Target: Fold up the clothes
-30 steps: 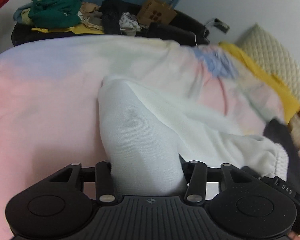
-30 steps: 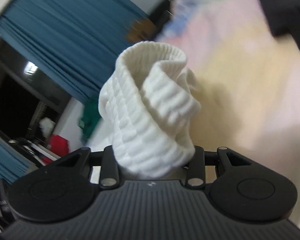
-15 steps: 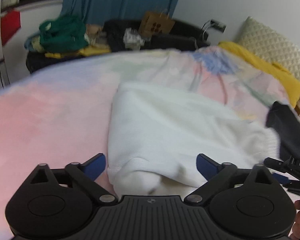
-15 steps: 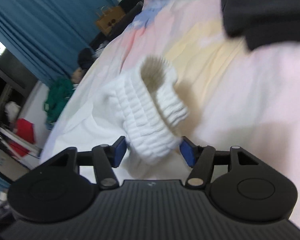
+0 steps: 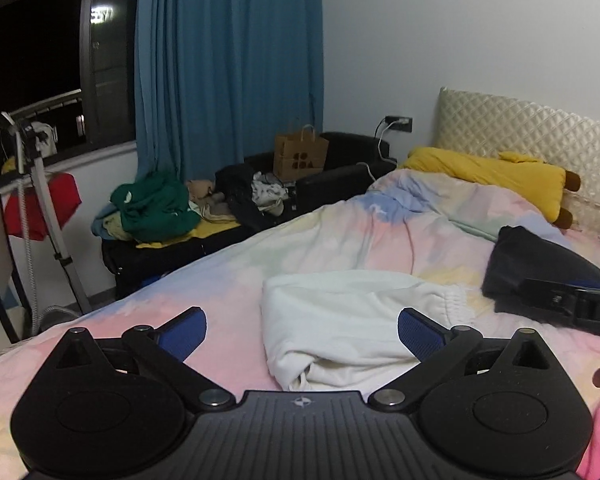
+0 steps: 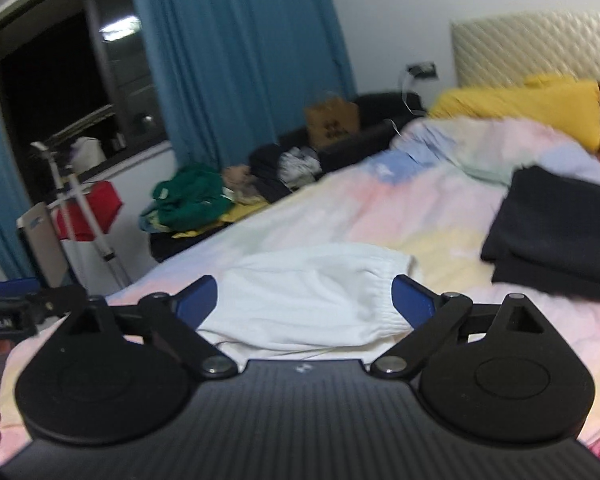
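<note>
Above the bed (image 5: 100,320), left gripper (image 5: 300,330) and right gripper (image 6: 304,294), jaws just spread and empty, have let go and lifted; the white garment (image 5: 340,320) lies folded beside dark folded clothes (image 5: 540,268): fold apparently complete.

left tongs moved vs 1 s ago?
Yes. The left tongs have backed up and away from the white garment lying on the bed, jaws just opened, nothing between them.
</note>
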{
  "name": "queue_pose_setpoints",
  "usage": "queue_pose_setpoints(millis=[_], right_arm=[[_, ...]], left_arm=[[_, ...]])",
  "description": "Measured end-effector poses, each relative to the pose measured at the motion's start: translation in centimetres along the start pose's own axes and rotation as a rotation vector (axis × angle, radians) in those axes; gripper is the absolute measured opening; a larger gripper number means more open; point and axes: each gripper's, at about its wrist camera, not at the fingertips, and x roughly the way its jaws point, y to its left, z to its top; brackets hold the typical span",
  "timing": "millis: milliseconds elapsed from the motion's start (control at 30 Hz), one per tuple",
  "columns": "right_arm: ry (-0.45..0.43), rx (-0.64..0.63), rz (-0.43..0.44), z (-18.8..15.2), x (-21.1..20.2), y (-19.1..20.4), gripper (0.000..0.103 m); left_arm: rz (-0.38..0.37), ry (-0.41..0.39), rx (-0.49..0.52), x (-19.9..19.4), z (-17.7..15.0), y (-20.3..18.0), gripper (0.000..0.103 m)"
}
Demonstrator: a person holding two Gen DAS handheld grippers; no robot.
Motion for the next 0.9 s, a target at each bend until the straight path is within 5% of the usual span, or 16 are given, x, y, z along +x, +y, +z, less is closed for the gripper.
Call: queue_pose_setpoints(millis=[300,900], right_arm=[[-0.018,-0.077,0.015,-3.3,-3.3,3.4,0.096],[-0.042,-0.119,-0.05,-8.4,1.3,5.5,0.096]], left_arm=[[0.041,-0.065,-0.045,-7.3,-4.2,-0.1,0.103],[0.088,-0.026,-0.107,-2.7,-9.7,3.5,0.101]])
